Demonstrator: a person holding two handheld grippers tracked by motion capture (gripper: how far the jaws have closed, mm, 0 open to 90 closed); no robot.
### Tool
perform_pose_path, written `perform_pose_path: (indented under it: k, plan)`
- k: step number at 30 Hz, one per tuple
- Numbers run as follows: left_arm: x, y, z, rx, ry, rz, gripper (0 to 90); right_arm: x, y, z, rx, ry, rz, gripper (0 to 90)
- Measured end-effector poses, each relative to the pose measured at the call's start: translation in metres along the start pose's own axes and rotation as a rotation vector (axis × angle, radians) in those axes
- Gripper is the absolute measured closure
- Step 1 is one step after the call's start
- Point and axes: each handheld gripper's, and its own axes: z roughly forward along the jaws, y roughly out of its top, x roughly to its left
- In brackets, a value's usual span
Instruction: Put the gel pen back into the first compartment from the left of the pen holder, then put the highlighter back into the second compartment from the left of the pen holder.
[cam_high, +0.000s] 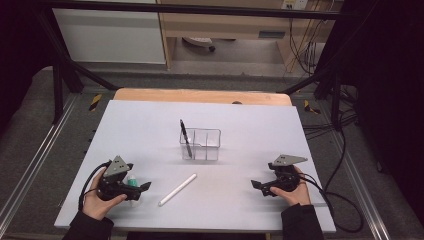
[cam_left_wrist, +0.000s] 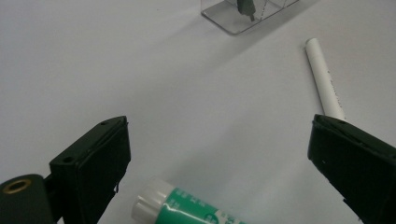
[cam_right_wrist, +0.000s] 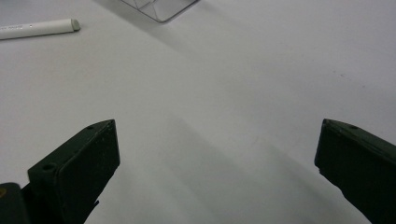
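A clear plastic organizer box (cam_high: 200, 144) stands mid-table with a black pen (cam_high: 185, 137) upright in its left compartment. A white pen (cam_high: 177, 189) lies diagonally in front of it, also seen in the left gripper view (cam_left_wrist: 323, 77) and the right gripper view (cam_right_wrist: 37, 28). A green-and-white glue stick (cam_left_wrist: 180, 211) lies on the table between the jaws of my left gripper (cam_high: 141, 189), which is open; its white cap (cam_high: 132, 179) peeks out beside the gripper. My right gripper (cam_high: 259, 186) is open at the front right with nothing between its jaws.
The white tabletop (cam_high: 150, 125) has bare room all around the box. A wooden board edge (cam_high: 200, 95) runs along the far side. Black frame bars (cam_high: 65, 65) and cables (cam_high: 345, 200) flank the table.
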Motion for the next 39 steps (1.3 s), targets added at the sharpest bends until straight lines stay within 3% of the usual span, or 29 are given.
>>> perform_pose_path:
  k: [6,25,30,39]
  plan:
    - [-0.007,0.006,0.003,0.007,-0.013,0.009,5.7,0.000,-0.002,-0.001,-0.004,0.000,0.003,0.5]
    - [-0.042,0.028,0.022,0.105,-0.049,0.064,6.7,-0.001,-0.002,-0.002,-0.005,0.002,-0.005,0.4]
    - [-0.051,0.035,0.026,0.126,-0.047,0.091,8.7,0.000,-0.002,-0.003,-0.006,0.001,-0.006,0.5]
    - [-0.065,0.043,0.033,0.152,-0.074,0.089,17.1,0.000,-0.002,-0.003,-0.001,-0.005,-0.009,0.5]
